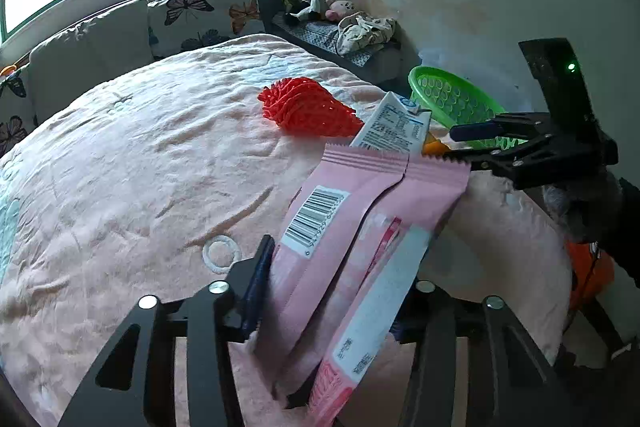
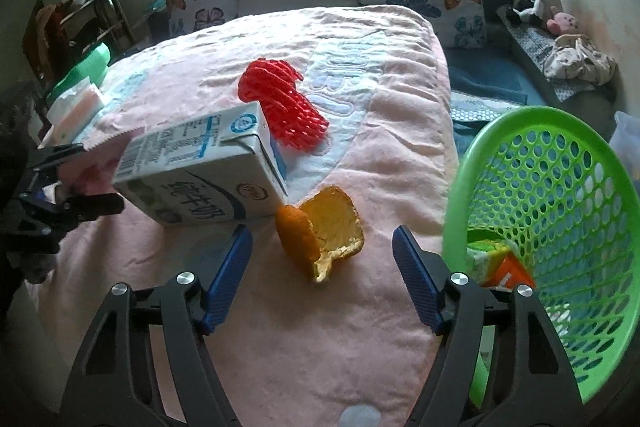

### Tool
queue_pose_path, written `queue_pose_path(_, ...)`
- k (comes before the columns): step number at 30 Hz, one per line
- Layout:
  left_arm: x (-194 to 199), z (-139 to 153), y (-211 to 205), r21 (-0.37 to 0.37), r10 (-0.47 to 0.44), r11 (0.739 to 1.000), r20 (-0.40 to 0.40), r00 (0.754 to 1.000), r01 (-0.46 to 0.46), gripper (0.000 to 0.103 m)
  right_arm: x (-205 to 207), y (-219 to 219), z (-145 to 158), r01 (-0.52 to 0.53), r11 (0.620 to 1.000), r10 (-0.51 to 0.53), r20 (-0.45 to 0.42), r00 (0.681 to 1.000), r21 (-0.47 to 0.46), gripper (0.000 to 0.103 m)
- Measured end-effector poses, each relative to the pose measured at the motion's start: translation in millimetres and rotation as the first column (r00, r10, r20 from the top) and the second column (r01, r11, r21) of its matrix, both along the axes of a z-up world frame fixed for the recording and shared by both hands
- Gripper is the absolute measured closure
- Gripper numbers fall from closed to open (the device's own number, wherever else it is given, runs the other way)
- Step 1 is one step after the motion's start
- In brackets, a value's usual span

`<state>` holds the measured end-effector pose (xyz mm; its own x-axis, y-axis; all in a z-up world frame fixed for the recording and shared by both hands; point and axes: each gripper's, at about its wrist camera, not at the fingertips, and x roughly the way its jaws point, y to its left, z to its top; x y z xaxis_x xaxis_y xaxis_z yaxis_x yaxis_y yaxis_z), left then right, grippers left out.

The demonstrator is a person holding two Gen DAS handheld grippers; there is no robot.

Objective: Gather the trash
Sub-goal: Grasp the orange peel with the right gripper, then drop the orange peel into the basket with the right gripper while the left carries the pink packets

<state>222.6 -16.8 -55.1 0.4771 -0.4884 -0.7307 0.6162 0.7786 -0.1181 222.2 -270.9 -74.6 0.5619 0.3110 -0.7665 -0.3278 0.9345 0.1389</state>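
Our left gripper (image 1: 332, 291) pinches a pink wrapper (image 1: 360, 227) just above the bed (image 1: 140, 167). Beyond it a milk carton (image 2: 208, 171) lies on the blanket, with an orange peel (image 2: 324, 231) beside it and red foam netting (image 2: 284, 107) behind. Our right gripper (image 2: 320, 279) hangs spread over the peel, not touching it. A green basket (image 2: 552, 211) at the right holds a small carton (image 2: 500, 263).
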Motion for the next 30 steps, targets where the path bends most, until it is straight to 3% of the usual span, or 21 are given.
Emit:
queue_pose_path(12,-15,17,11,-0.041,0.055,0.998,0.009,0.998,-0.054,0.071,4,11,-15,0.005,0.997,-0.005,0.007,1.000,-0.079,0.050)
queue_pose_path(18,-25,25,18,-0.064,0.088,0.994,0.012,0.996,-0.087,0.072,0,10,-12,0.027,0.998,-0.026,0.025,0.999,-0.064,0.061)
queue_pose_path(30,-45,42,8,-0.117,0.113,0.987,0.012,0.994,-0.111,0.073,-32,-15,11,0.085,0.996,-0.085,0.048,0.995,0.022,0.064)
